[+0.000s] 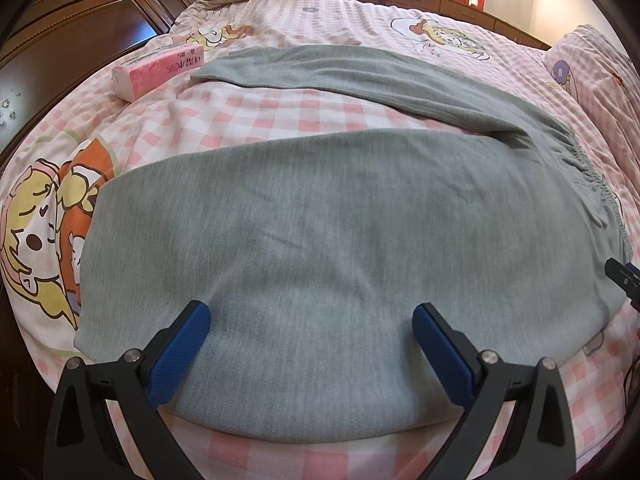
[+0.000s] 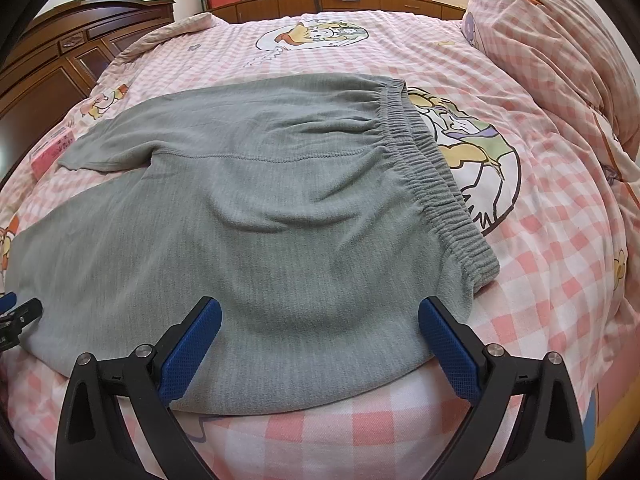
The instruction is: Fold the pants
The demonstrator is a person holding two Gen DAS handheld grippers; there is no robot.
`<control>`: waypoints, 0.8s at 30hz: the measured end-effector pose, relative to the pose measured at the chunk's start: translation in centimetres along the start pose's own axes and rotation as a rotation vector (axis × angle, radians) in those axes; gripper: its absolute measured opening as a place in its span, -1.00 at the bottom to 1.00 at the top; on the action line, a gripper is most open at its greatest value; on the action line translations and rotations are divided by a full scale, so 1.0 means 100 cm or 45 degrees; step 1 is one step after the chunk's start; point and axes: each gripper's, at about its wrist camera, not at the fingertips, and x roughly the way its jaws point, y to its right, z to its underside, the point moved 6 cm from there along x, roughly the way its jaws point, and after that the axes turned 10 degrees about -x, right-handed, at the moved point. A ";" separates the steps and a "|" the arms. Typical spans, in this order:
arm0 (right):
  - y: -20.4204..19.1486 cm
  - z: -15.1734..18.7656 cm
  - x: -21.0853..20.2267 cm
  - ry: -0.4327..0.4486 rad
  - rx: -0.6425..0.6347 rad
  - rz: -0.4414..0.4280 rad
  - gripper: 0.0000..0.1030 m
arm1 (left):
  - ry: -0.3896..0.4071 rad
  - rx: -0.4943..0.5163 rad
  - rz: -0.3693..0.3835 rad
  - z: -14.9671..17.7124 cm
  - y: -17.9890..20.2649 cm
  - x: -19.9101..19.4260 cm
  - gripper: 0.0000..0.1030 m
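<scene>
Nearest to us, our left gripper (image 1: 311, 316) hovers over the near edge of the grey pants (image 1: 320, 220), its blue fingers (image 1: 180, 354) spread wide apart with nothing between them. Those pants lie flat on the pink checked bedspread (image 1: 280, 108), spread across the bed with both legs reaching to the left. Far on the left a pink tissue pack (image 1: 158, 71) rests on the bedspread, just beside the cuff of the farther leg but not touching it. Behind it stands the dark wooden headboard (image 1: 72, 28).

Moving right, the nearer leg fills the middle of the left wrist view, and the farther leg runs behind it, a strip of bedspread showing between the two. Our right gripper (image 2: 320, 314) is over the near edge of the seat of the pants, close to the waist end, fingers likewise held wide apart and empty. The elastic waistband (image 2: 436, 176) runs along the right end of the pants, gathered and lying on a cartoon print. Farther right a heaped checked quilt (image 2: 552, 60) rises at the bed's edge.
</scene>
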 end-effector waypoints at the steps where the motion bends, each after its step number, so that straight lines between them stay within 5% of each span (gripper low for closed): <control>1: 0.000 0.000 0.000 0.000 0.000 0.000 0.96 | 0.000 0.000 0.000 0.000 0.000 0.000 1.00; 24: 0.004 -0.002 -0.006 0.007 -0.006 0.008 0.96 | -0.012 -0.009 0.012 0.003 -0.002 -0.002 1.00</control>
